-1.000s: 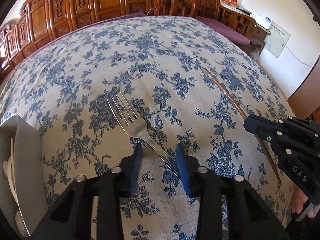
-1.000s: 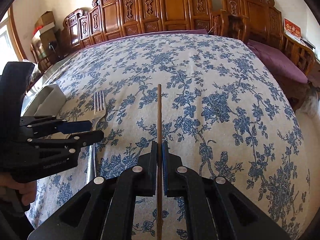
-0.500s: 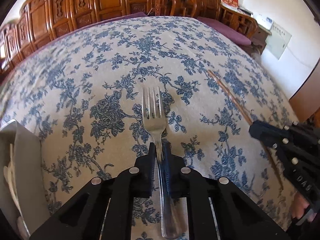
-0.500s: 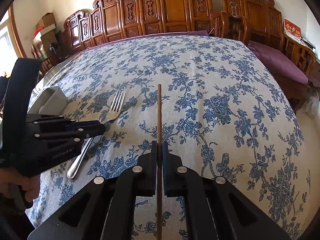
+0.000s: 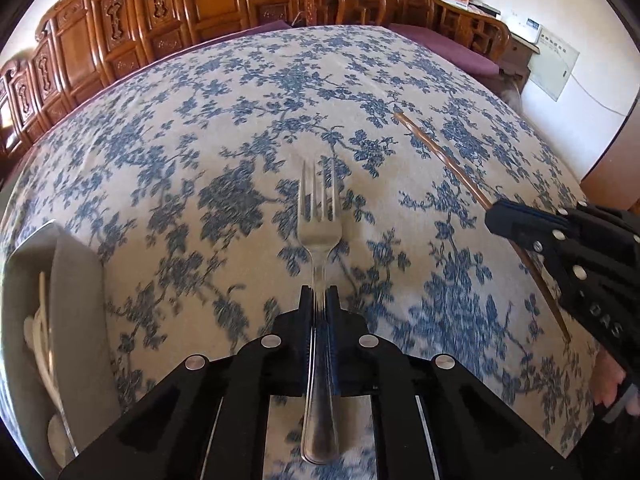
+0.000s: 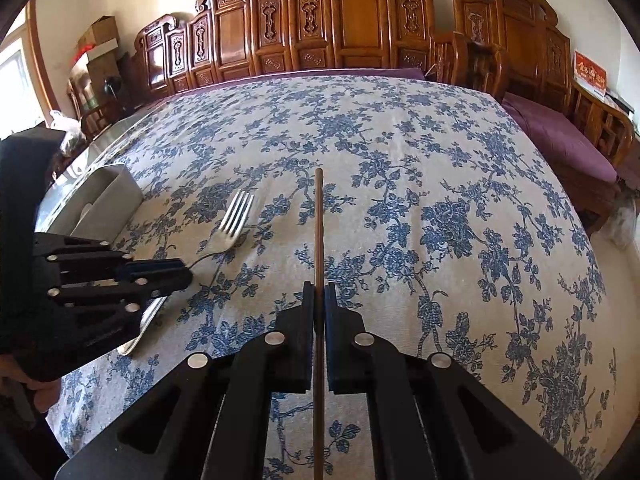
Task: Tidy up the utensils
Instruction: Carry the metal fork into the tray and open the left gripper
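Observation:
My left gripper (image 5: 319,294) is shut on a metal fork (image 5: 319,228) at its neck, tines pointing away, held just above the flowered tablecloth. It also shows in the right wrist view (image 6: 176,276), with the fork (image 6: 234,224) raised at a slant. My right gripper (image 6: 319,290) is shut on a brown wooden chopstick (image 6: 319,220) that points straight ahead. In the left wrist view the right gripper (image 5: 504,220) holds the chopstick (image 5: 440,156) at the right.
A grey utensil tray (image 5: 76,280) with pale utensils in it sits at the table's left edge; it also shows in the right wrist view (image 6: 108,196). Carved wooden chairs (image 6: 340,24) ring the far side. A purple cushioned bench (image 6: 560,136) stands at the right.
My left gripper shut on the fork, turned it straight and lifted it off the cloth. My right gripper has stayed shut on the chopstick, hardly moving.

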`<state>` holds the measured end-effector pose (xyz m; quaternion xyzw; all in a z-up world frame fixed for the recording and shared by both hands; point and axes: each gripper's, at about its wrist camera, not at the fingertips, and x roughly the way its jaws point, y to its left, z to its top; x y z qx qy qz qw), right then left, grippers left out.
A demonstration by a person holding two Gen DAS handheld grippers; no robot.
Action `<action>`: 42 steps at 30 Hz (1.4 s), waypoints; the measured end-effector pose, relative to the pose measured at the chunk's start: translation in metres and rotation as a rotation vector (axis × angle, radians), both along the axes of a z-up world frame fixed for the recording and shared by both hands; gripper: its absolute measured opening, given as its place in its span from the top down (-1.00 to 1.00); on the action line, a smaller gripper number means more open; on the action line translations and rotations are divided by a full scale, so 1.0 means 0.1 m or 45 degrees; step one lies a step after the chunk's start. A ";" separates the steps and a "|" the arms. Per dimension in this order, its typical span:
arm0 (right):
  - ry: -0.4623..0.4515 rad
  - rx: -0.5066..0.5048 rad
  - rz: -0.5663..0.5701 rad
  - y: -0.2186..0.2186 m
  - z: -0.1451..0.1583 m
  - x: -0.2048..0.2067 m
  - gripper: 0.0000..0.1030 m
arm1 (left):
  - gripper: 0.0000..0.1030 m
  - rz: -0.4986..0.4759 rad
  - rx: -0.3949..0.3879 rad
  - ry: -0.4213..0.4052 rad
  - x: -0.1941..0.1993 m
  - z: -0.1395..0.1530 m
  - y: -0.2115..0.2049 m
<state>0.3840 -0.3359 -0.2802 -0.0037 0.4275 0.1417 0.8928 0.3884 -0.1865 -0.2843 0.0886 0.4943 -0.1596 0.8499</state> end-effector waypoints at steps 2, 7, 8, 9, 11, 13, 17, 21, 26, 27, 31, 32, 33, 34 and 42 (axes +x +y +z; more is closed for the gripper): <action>-0.005 0.002 0.010 0.04 0.02 -0.01 0.88 | 0.88 0.001 -0.004 -0.010 -0.07 0.04 0.06; -0.006 0.043 0.045 0.17 0.04 -0.04 0.88 | 0.88 0.014 -0.029 -0.038 -0.23 0.20 0.24; -0.007 0.047 0.054 0.21 0.05 -0.04 0.88 | 0.88 0.016 -0.032 -0.047 -0.26 0.23 0.27; -0.010 0.050 0.062 0.24 0.06 -0.05 0.88 | 0.88 0.018 -0.034 -0.057 -0.30 0.28 0.31; -0.016 0.064 0.073 0.29 0.08 -0.06 0.88 | 0.88 0.019 -0.040 -0.072 -0.35 0.34 0.37; -0.017 0.075 0.082 0.35 0.10 -0.07 0.89 | 0.88 0.022 -0.048 -0.088 -0.41 0.39 0.43; -0.013 0.074 0.102 0.46 0.10 -0.07 0.89 | 0.88 0.025 -0.067 -0.119 -0.51 0.51 0.54; -0.012 0.085 0.128 0.59 0.11 -0.07 0.88 | 0.88 0.033 -0.083 -0.148 -0.60 0.64 0.66; -0.015 0.071 0.175 0.81 0.15 -0.10 0.89 | 0.88 0.058 -0.093 -0.191 -0.68 0.80 0.84; -0.020 0.068 0.189 0.88 0.17 -0.11 0.89 | 0.88 0.065 -0.094 -0.200 -0.69 0.84 0.89; -0.045 0.091 0.228 1.04 0.28 -0.17 0.89 | 0.88 0.091 -0.099 -0.223 -0.72 0.92 1.05; -0.050 0.095 0.235 1.07 0.30 -0.19 0.89 | 0.88 0.096 -0.103 -0.231 -0.72 0.94 1.09; -0.053 0.097 0.244 1.11 0.31 -0.20 0.89 | 0.88 0.107 -0.103 -0.245 -0.73 0.96 1.14; -0.057 0.096 0.256 1.15 0.33 -0.22 0.89 | 0.88 0.114 -0.100 -0.252 -0.74 0.97 1.17; -0.074 0.065 0.304 1.33 0.34 -0.32 0.88 | 0.88 0.205 -0.099 -0.262 -0.67 1.01 1.57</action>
